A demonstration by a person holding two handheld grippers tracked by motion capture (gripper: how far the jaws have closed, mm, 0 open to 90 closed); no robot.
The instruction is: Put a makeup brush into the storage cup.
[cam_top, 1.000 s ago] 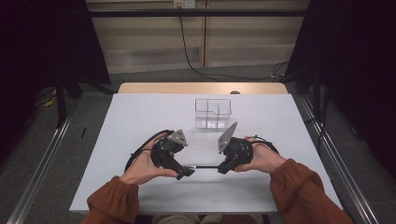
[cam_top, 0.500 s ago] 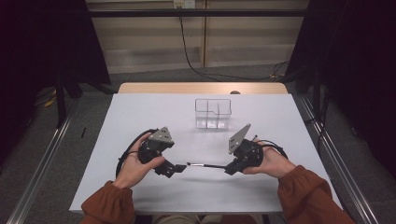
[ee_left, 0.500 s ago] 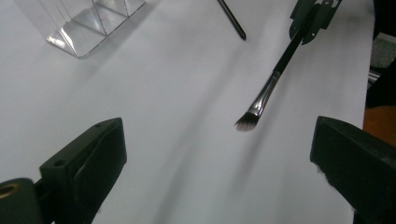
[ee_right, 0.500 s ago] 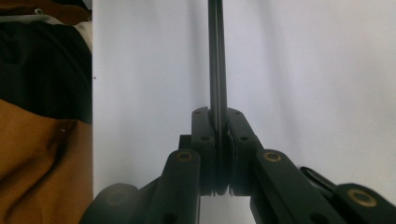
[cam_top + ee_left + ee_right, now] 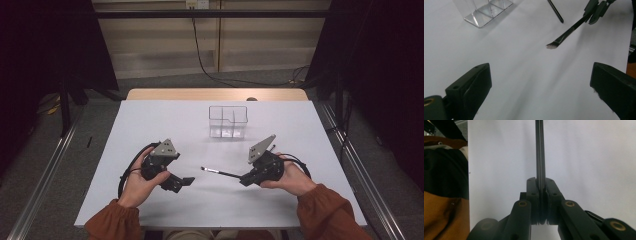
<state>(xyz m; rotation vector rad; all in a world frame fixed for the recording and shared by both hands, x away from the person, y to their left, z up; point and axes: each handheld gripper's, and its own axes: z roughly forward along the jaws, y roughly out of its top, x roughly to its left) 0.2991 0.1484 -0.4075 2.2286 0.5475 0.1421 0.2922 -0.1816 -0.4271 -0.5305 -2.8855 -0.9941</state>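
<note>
Black brush (image 5: 220, 172) w/ white tip, clear organiser (image 5: 228, 120), white table (image 5: 150, 125).

— What sort of place is this?
— A recording lab or test studio: a bare white-topped table (image 5: 150, 130) framed by metal floor rails (image 5: 42, 170), black curtains (image 5: 45, 45) at both sides.
— Anything else?
— A black cable (image 5: 200, 55) hanging down the pale panelled back wall (image 5: 150, 50), over grey carpet (image 5: 95, 120).
</note>
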